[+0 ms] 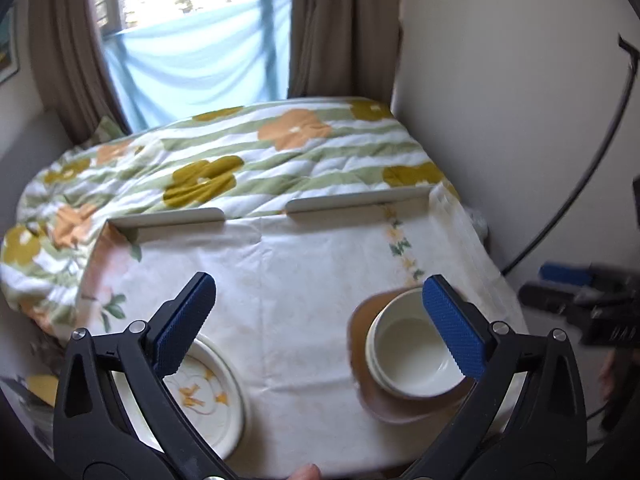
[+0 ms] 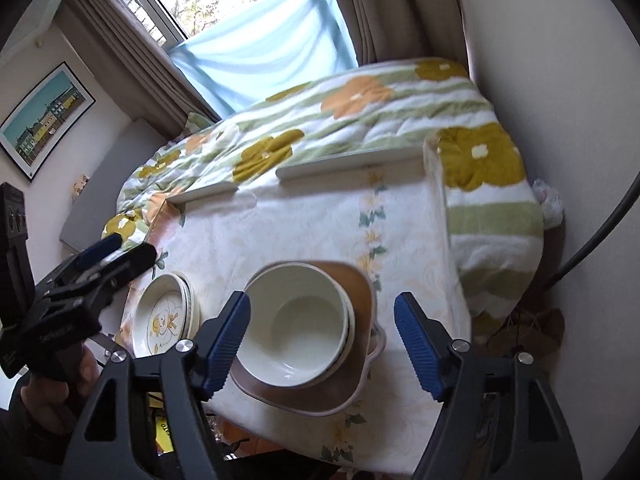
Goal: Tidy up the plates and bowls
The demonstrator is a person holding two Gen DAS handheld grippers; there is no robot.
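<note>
Right wrist view looks down on a table (image 2: 304,216) under a pale floral cloth, pushed against a bed (image 2: 360,112) with a flowered quilt. Two bowls (image 2: 296,328) are nested, mouths up, on one brown plate (image 2: 352,380); the plate is a rounded square, with no clear long axis. Beside them to the left sits a stack of plates (image 2: 168,316), face up, the top one printed with a yellow figure; at least two rims show, but the exact count is unclear.

Both grippers stand spread and grip nothing. The right gripper (image 2: 322,344) hangs above the bowls, one blue pad (image 2: 228,340) on each side, apart from the rims. The left gripper (image 1: 316,324) is opened wide over bare cloth between the plate stack (image 1: 208,396) and the bowls (image 1: 412,356). From the right wrist it appears at the left edge, held in a hand (image 2: 52,396).
</note>
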